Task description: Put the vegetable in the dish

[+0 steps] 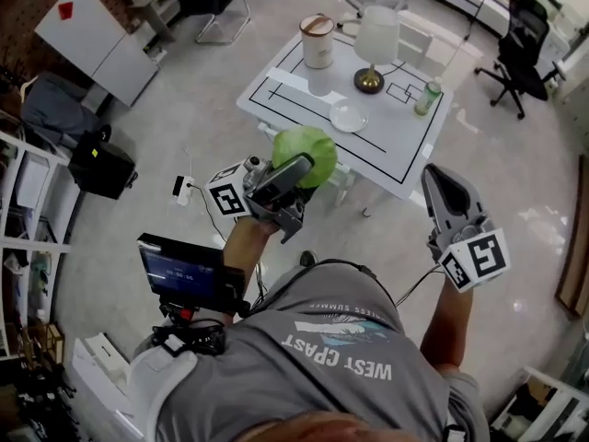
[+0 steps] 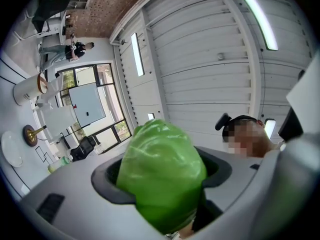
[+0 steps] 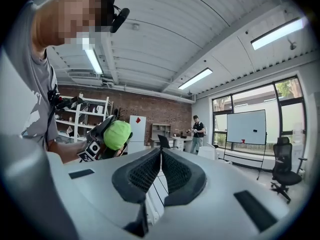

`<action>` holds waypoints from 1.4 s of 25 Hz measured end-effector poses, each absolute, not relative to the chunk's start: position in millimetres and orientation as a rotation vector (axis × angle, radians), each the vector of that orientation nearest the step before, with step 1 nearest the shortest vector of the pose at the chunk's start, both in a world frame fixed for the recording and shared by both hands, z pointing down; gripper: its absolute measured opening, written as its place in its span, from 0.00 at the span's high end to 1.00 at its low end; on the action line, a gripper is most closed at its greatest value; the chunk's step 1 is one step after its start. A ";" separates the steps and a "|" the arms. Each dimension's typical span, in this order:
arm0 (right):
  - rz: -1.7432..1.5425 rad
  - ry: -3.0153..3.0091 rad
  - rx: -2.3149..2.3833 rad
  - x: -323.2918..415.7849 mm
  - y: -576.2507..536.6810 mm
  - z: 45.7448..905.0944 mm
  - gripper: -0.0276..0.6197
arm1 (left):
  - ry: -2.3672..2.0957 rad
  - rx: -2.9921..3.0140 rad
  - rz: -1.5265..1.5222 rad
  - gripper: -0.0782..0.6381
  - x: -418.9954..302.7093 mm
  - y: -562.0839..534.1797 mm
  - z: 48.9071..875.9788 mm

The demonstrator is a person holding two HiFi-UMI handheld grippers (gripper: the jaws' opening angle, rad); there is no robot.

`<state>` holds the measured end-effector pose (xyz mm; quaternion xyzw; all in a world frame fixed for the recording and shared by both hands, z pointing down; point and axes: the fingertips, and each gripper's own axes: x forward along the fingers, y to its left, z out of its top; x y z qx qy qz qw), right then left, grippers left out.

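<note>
A round green leafy vegetable [image 1: 306,152] sits between the jaws of my left gripper [image 1: 296,171], which is shut on it and held up in the air, short of the table. In the left gripper view the vegetable [image 2: 161,173] fills the gap between the grey jaws. The dish, a small white plate [image 1: 349,116], lies on the white table [image 1: 405,159] ahead; it also shows at the far left edge as a plate [image 2: 11,148]. My right gripper [image 1: 434,179] is raised at the right, shut and empty, its black pads [image 3: 172,171] pressed together. The vegetable [image 3: 117,134] shows left of them.
On the table stand a white lamp [image 1: 374,46], a white canister with a brown rim [image 1: 317,41] and a green bottle [image 1: 427,98]. A black office chair [image 1: 518,50] is at the back right, a black box [image 1: 102,165] on the floor left. A person [image 3: 196,131] stands far off.
</note>
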<state>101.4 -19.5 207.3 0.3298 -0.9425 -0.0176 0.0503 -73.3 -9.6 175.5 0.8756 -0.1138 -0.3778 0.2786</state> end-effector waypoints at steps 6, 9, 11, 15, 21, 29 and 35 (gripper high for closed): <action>-0.067 -2.831 1.104 66.5 -55.5 193.1 0.95 | -0.257 2.330 -0.998 0.42 -121.4 -49.9 179.1; -0.071 -2.821 1.129 51.1 -62.6 194.3 0.95 | -0.247 2.322 -0.993 0.42 -139.6 -59.4 181.8; -0.054 -2.809 1.130 46.8 -64.5 197.1 0.95 | -0.234 2.305 -1.006 0.42 -144.0 -61.7 182.4; 0.003 -2.781 1.150 56.9 -78.4 202.7 0.95 | -0.194 2.263 -1.012 0.42 -133.4 -79.8 182.8; -0.002 -2.809 1.048 62.6 -117.8 213.2 0.95 | -0.288 2.253 -1.054 0.42 -124.4 -104.4 197.3; -0.007 -2.874 0.907 88.0 -175.1 217.0 0.95 | -0.414 2.260 -1.068 0.42 -92.1 -157.1 207.5; 0.026 -2.899 0.830 111.2 -222.0 239.0 0.95 | -0.510 2.263 -1.021 0.42 -64.5 -204.3 233.4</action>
